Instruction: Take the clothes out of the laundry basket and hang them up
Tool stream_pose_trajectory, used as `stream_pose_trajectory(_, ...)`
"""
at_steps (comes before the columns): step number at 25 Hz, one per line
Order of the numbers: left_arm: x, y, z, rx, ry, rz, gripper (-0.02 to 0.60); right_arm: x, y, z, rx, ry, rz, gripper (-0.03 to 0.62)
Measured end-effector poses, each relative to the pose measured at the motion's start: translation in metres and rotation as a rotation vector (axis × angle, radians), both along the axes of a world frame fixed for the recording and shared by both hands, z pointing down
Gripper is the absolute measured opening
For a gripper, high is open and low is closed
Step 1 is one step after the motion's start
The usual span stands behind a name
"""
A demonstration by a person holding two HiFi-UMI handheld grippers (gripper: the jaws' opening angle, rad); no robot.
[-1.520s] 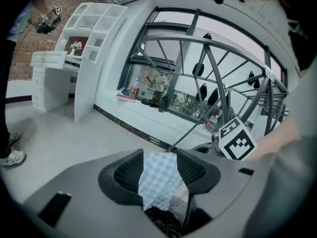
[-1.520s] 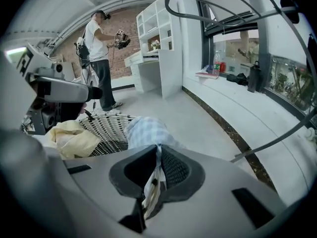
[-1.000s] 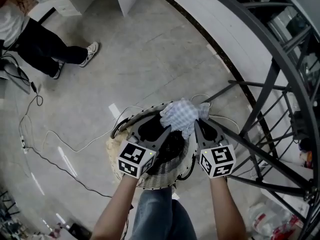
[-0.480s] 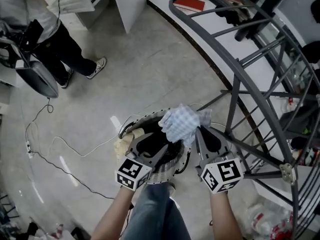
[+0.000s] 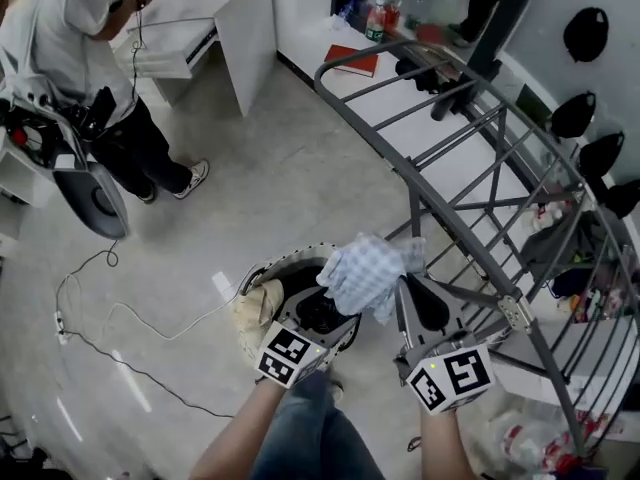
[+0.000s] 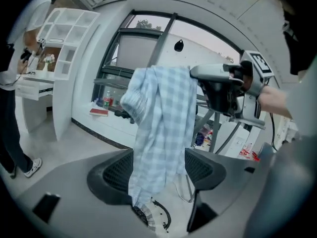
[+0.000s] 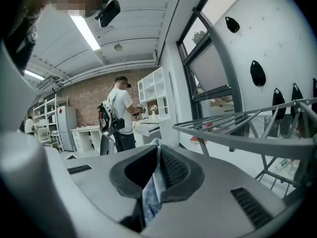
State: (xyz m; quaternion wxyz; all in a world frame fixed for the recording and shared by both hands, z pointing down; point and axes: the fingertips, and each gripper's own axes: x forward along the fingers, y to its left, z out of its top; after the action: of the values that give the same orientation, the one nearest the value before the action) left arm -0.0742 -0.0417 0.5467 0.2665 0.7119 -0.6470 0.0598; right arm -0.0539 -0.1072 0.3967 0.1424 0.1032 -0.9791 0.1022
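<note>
A blue-and-white checked cloth point(image 5: 365, 271) hangs above the round laundry basket point(image 5: 262, 273) on the floor. My right gripper point(image 5: 402, 286) is shut on the cloth's upper edge, which shows pinched between its jaws in the right gripper view point(image 7: 157, 158). My left gripper point(image 5: 322, 308) sits lower and to the left. Its jaws have just been opening, and in the left gripper view the cloth point(image 6: 163, 128) hangs loose between the wide-apart pads point(image 6: 115, 171). The right gripper point(image 6: 198, 74) shows there gripping the cloth's top. A beige garment point(image 5: 258, 306) lies in the basket.
A grey metal drying rack point(image 5: 470, 168) rises close on the right, its bars just ahead of the right gripper point(image 7: 247, 128). A person point(image 5: 70, 58) stands at the far left by white furniture point(image 5: 190, 38). A thin cable point(image 5: 130, 318) trails across the floor.
Both grippers have risen with the checked cloth, lifting it up out of the basket. The left jaws now stand wider around it. The head view has tilted up, showing more of the rack.
</note>
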Motion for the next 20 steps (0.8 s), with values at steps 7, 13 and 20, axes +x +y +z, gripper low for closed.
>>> stream_pose_trajectory(7,0.053,-0.019,-0.038,0.021,-0.038,0.115,0.307,0.042,0.006,-0.066,0.018,-0.053,0.061,0.021)
stream_pose_trajectory(13,0.082,-0.024,-0.066,0.058,-0.095,0.177,0.12,0.084,0.006,-0.091,0.021,-0.082,0.137,0.021)
stream_pose_trajectory(20,0.103,-0.026,-0.1,0.092,-0.151,0.259,0.069,0.137,-0.003,-0.112,0.041,-0.129,0.259,0.021)
